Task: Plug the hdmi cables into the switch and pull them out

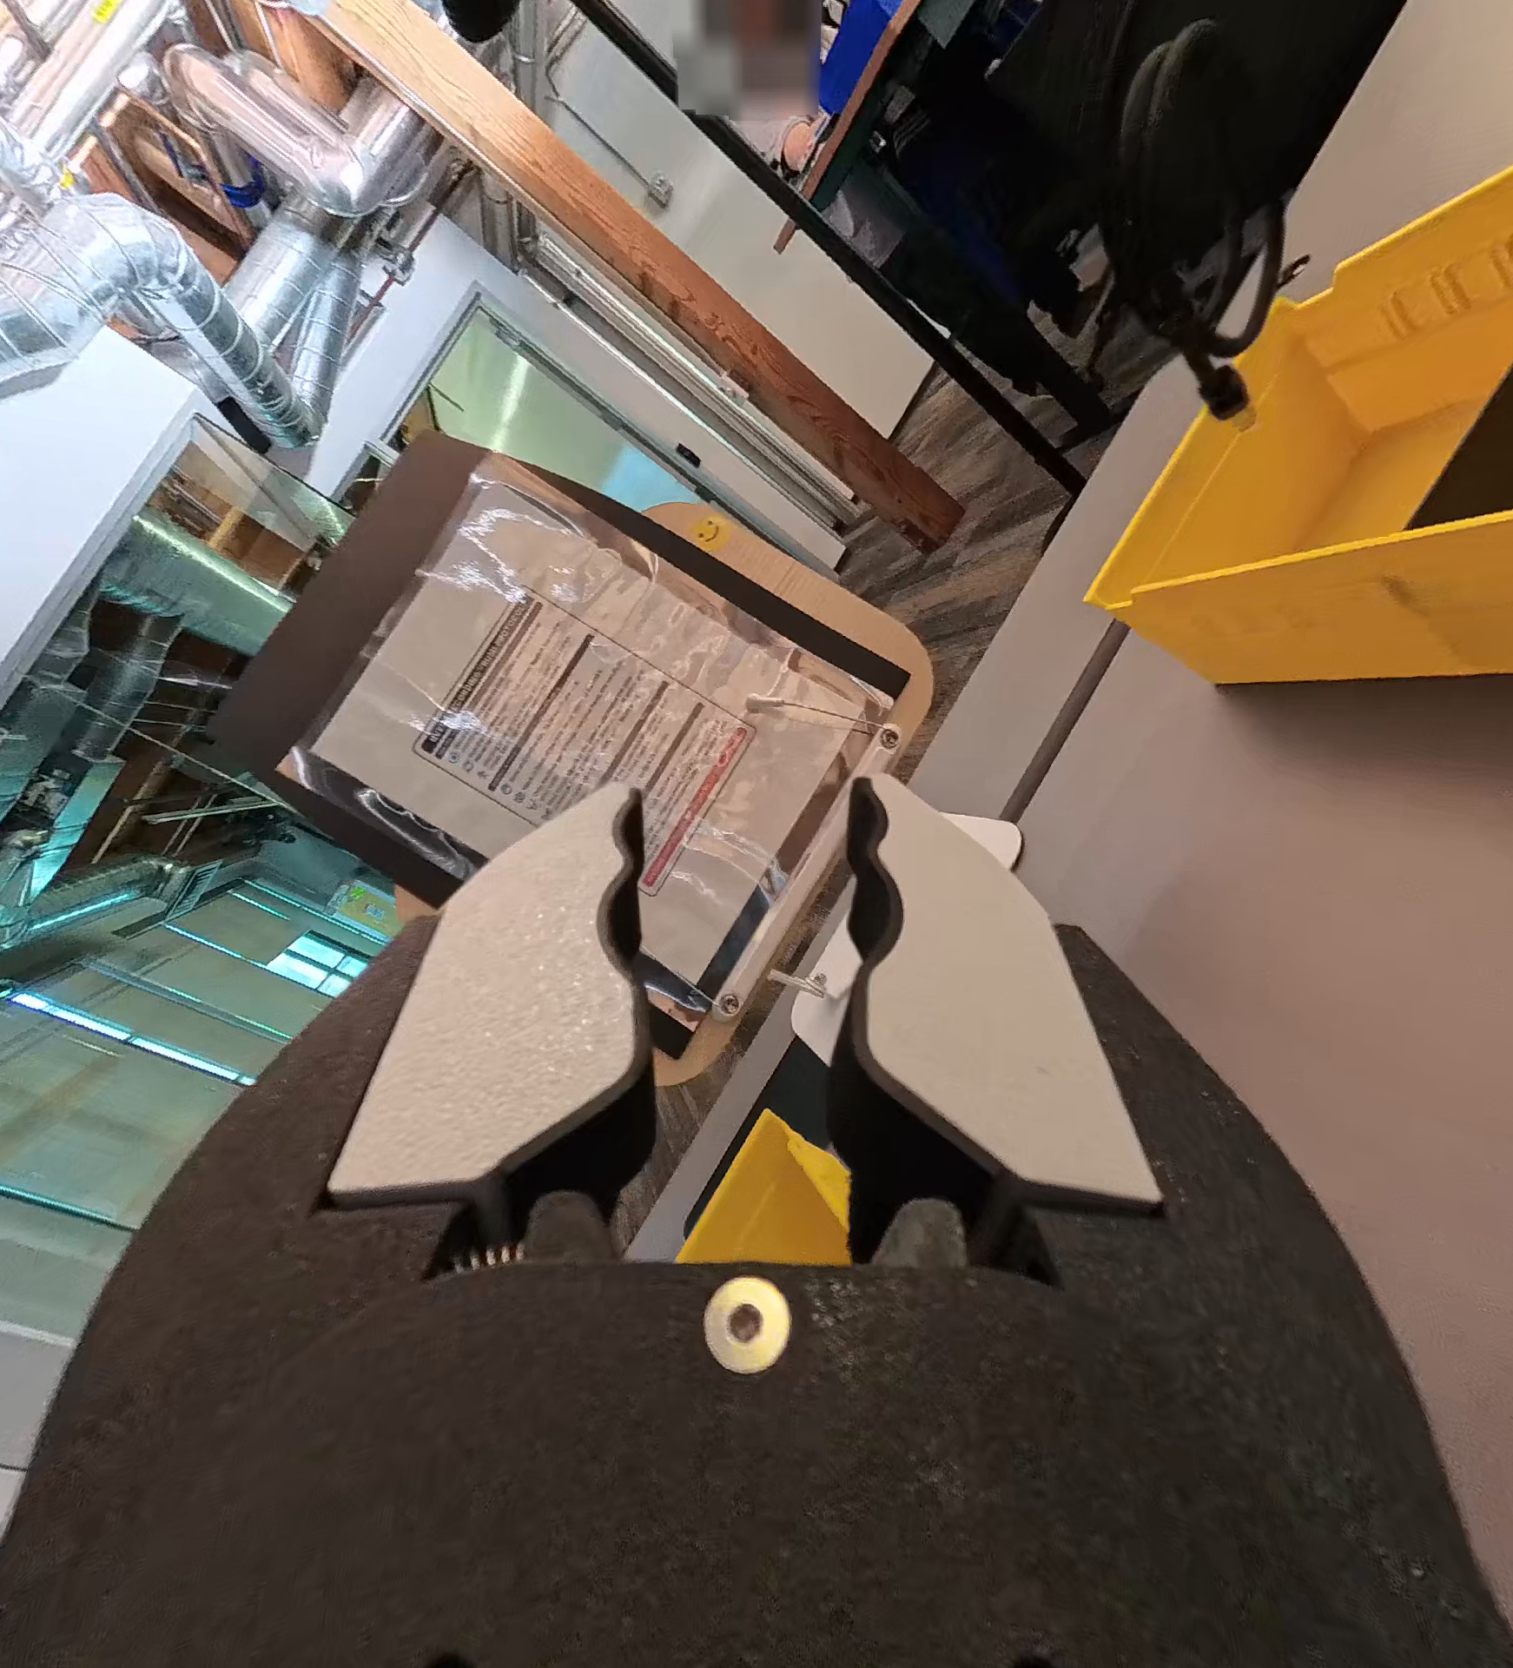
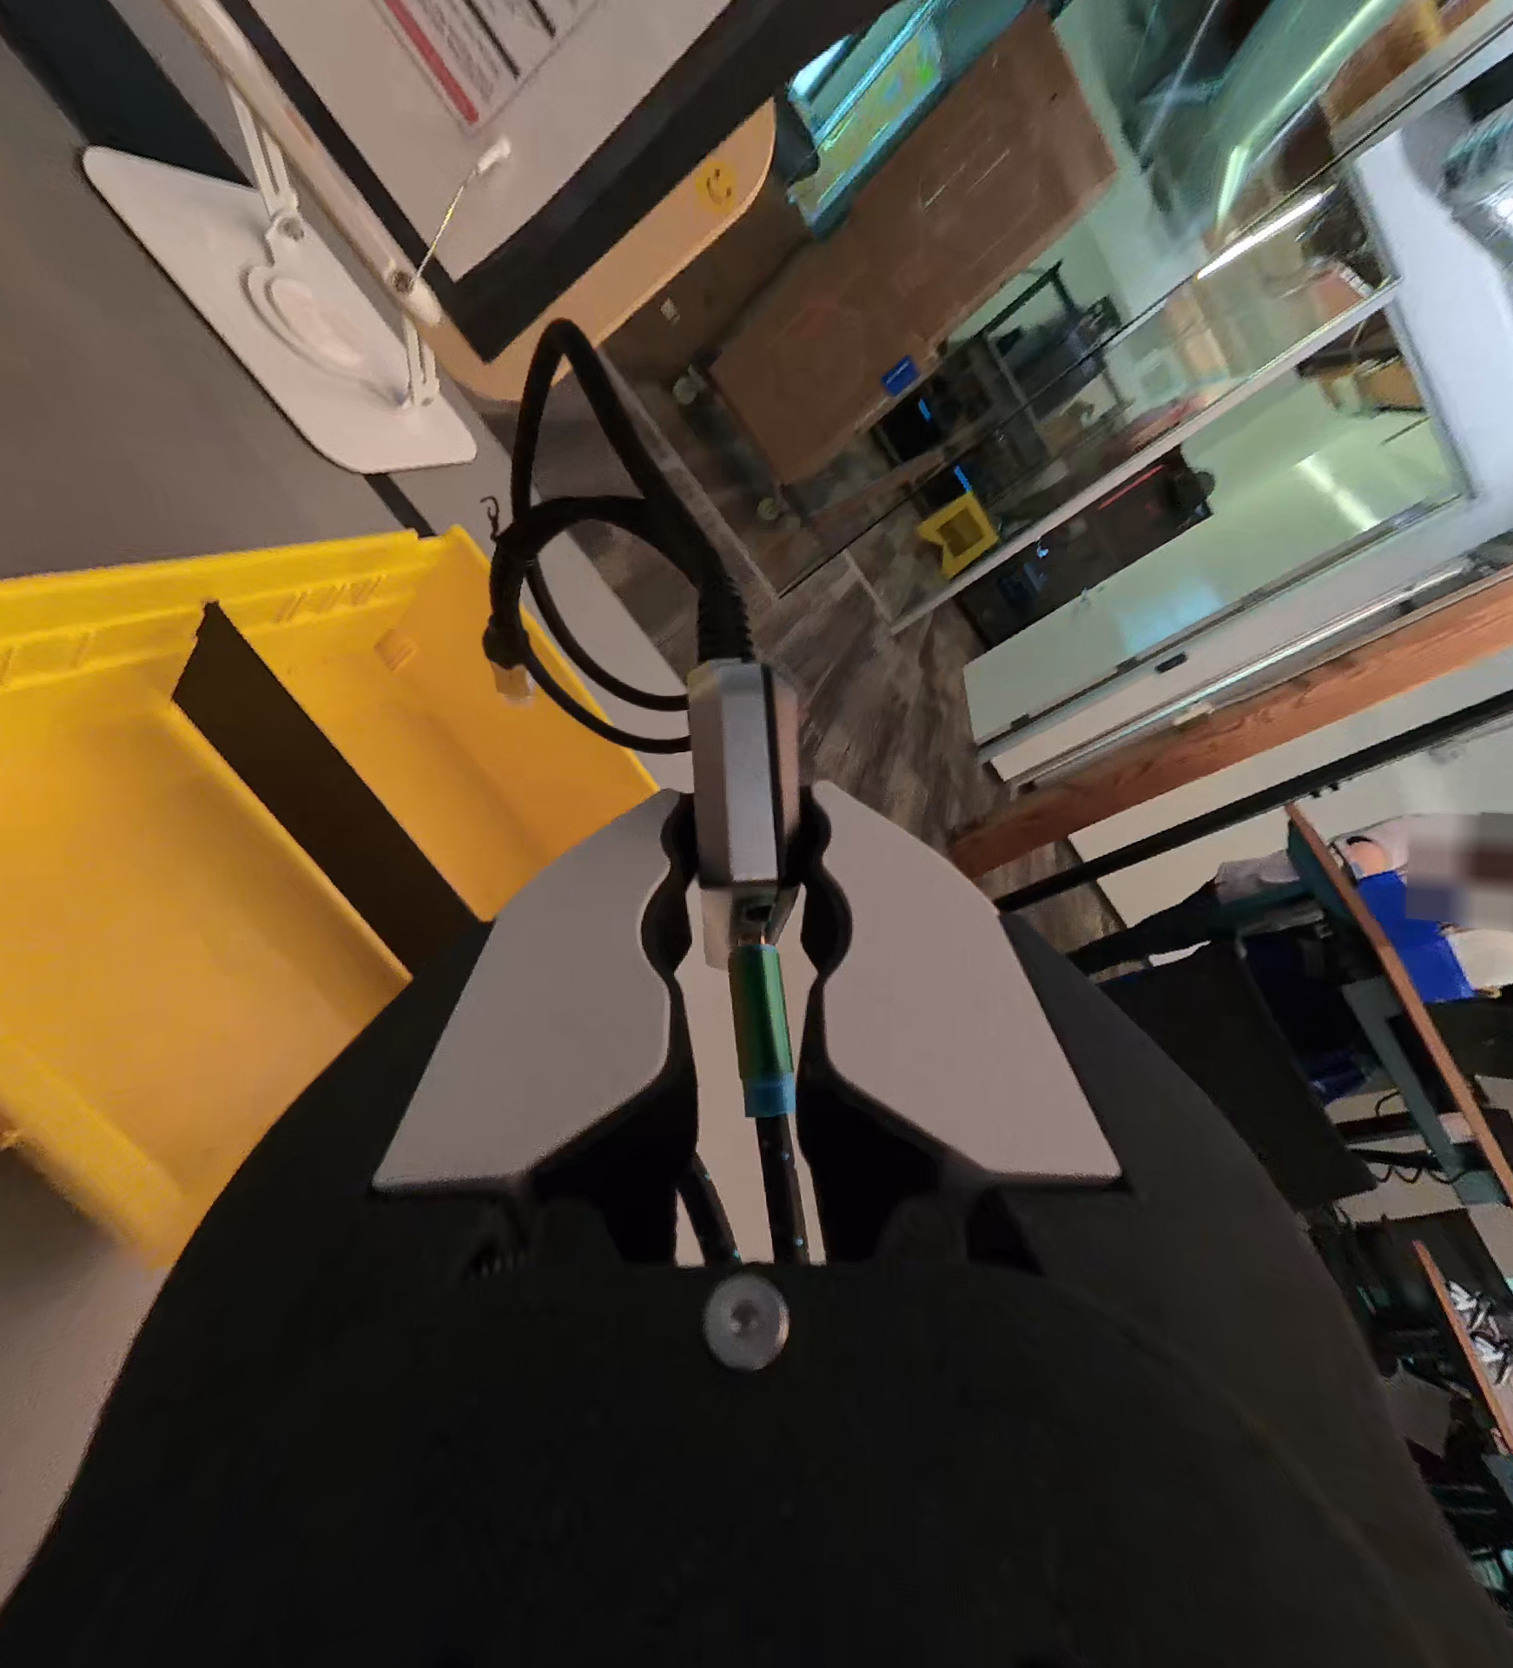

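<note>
In the right wrist view my right gripper is shut on a grey HDMI switch, held in the air beside the table. A green-sleeved plug sits in the switch's near end, its black cable running back between the fingers. A black braided cable leaves the far end, loops, and ends in a loose gold plug. In the left wrist view my left gripper is open and empty, raised and tilted. The dangling black cable with its plug shows at the top right.
A yellow plastic bin stands on the grey table; it also shows in the left wrist view. A framed sheet on a white stand is at the table's far edge. Desks and glass walls lie beyond. About 40 cm separates my left fingertips from my right.
</note>
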